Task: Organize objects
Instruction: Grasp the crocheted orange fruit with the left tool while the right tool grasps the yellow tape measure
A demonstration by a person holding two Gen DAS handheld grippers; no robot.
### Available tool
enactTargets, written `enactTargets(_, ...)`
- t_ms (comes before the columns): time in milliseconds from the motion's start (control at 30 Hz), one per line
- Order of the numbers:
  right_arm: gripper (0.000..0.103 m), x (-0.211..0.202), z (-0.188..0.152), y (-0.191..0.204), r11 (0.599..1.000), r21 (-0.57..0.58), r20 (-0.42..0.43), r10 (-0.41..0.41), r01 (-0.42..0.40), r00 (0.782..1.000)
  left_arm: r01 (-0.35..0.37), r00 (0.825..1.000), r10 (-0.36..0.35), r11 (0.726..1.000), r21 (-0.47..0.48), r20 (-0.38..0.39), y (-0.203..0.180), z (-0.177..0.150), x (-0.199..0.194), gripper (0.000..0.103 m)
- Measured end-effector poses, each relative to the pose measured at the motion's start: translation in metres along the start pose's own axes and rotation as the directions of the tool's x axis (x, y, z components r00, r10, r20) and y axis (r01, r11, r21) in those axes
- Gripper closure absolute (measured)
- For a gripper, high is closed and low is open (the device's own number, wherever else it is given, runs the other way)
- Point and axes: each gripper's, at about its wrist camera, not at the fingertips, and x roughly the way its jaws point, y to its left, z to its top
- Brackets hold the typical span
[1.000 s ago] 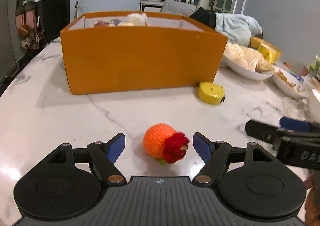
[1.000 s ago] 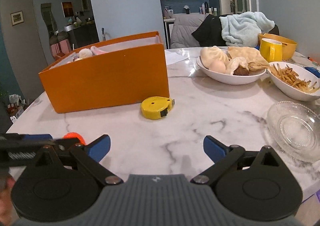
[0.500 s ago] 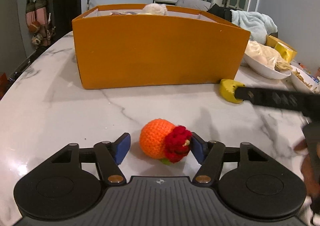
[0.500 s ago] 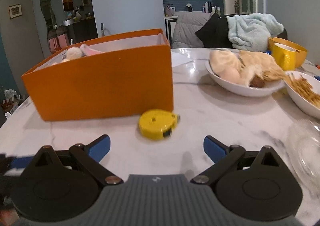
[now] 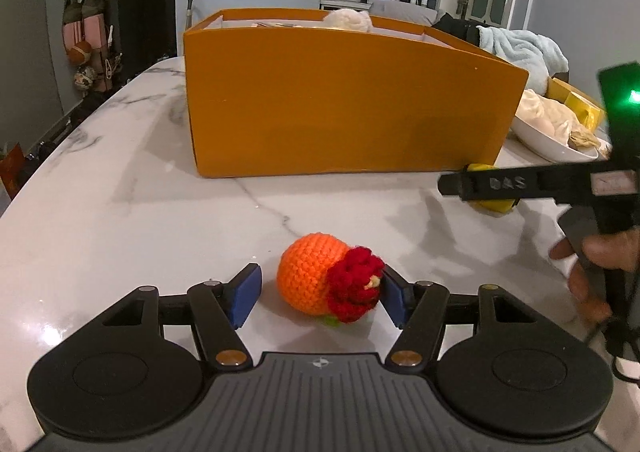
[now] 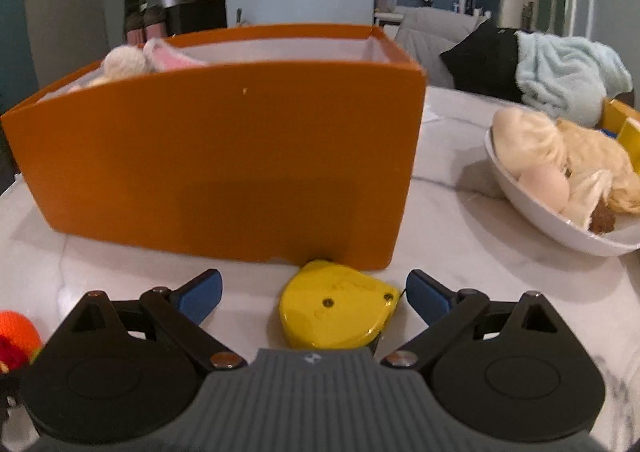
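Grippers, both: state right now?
Left gripper: just closed partway around the crocheted orange toy; one pad touches, gap at the other.
Right gripper: open, straddling the yellow tape measure.

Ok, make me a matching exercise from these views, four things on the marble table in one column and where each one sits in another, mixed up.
Things:
1. orange crocheted ball with red flower
2. yellow tape measure
3. white plush toy
4. pale buns

Places:
A. in the white bowl
B. between the right gripper jaws
C. inside the orange cardboard box
D. between the left gripper jaws

Pairs: 1-D, 2-B, 3-C, 4-A
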Motion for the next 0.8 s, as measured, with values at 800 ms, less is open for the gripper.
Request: enactTargets(800, 0.006, -0.010, -0.017, 0.020, 0.990, -0.128, 0.031, 0.057, -0.053, 0.998, -0.031, 0.998, 0.027, 0.997, 0.077, 0.059, 0.002, -0.011, -0.001, 0.025)
